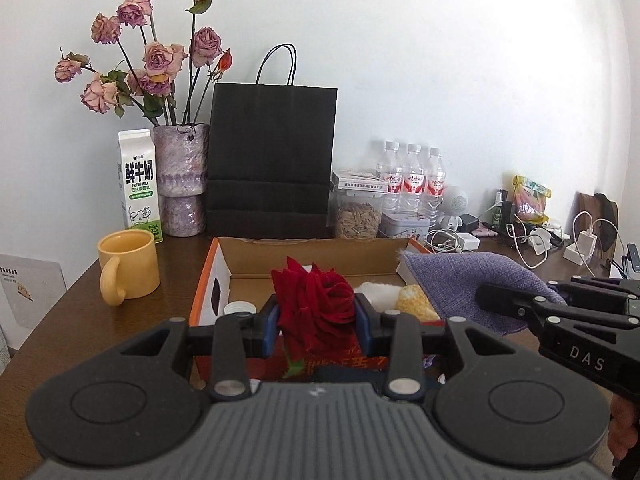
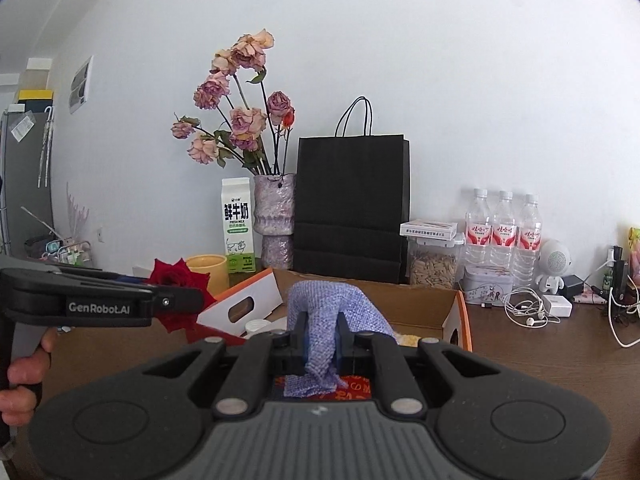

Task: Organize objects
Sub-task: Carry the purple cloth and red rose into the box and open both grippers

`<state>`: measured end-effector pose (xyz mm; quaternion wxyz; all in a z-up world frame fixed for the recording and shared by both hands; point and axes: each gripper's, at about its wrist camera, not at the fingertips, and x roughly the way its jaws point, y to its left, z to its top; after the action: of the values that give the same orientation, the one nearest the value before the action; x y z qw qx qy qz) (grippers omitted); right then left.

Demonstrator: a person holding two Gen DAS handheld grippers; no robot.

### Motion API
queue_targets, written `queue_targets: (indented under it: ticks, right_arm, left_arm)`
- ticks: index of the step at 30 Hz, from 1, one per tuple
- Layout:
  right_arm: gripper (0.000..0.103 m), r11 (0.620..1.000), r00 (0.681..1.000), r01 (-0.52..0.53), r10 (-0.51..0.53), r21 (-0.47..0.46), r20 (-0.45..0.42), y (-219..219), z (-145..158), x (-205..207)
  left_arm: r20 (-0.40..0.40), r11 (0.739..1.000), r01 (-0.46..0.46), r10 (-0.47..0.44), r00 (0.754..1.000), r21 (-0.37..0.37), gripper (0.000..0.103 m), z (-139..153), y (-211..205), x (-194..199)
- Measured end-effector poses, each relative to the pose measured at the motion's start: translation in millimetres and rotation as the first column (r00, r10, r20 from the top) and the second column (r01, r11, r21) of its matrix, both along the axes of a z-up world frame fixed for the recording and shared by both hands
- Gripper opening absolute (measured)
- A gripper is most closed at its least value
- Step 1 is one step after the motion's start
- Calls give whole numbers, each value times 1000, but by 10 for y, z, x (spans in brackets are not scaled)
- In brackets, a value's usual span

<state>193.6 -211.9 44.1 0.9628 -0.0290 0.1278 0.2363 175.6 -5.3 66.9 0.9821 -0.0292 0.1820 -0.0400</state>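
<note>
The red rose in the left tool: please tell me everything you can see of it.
The red rose is a single open bloom with dark, velvety petals; they look like cloth, so it may be artificial, though I cannot be sure. A bit of green shows under the bloom; the rest of the stem is hidden. The left tool is closed on it, one finger on each side of the bloom. It is held above the near end of the open cardboard box, touching nothing else that I can see.
</note>
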Motion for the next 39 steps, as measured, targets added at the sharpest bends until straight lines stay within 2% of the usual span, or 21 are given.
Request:
queue_targets:
  ticks: [9, 15, 22, 31, 33, 35, 36, 37, 39]
  right_arm:
    - [10, 1000, 1000, 20, -20, -18, -3, 107, 17, 599]
    - [10, 999, 999, 42, -42, -6, -23, 190, -56, 1014]
    - [10, 998, 996, 62, -62, 8, -65, 278, -220, 1491]
    - [12, 998, 994, 49, -52, -26, -93, 330, -373, 1775]
    - [19, 998, 993, 51, -54, -37, -104, 331, -399, 1794]
    - [46, 997, 991, 65, -71, -51, -117, 327, -433, 1810]
    - [75, 995, 989, 77, -83, -56, -123, 327, -446, 1815]
    - [96, 994, 987, 89, -96, -61, -126, 326, -457, 1814]
    - [100, 993, 987, 100, -108, -66, -120, 329, -463, 1795]
  left_arm:
    - [-20, 1000, -13, 13, 1000, -6, 37, 15, -27, 553]
    - [-55, 998, -39, 36, 998, -53, 37, -41, 37, 990]
    - [-60, 995, -55, 50, 997, -86, 37, -53, 106, 1365]
    - [-95, 996, -69, 64, 993, -48, 38, -172, 111, 1670]
    - [-111, 996, -73, 68, 991, -43, 40, -211, 127, 1709]
    - [-128, 995, -89, 84, 988, -34, 56, -250, 140, 1733]
    - [-132, 995, -96, 92, 987, -25, 81, -266, 138, 1733]
    - [-130, 995, -103, 100, 986, -12, 103, -275, 130, 1732]
    - [-105, 991, -132, 133, 986, 16, 103, -286, 106, 1709]
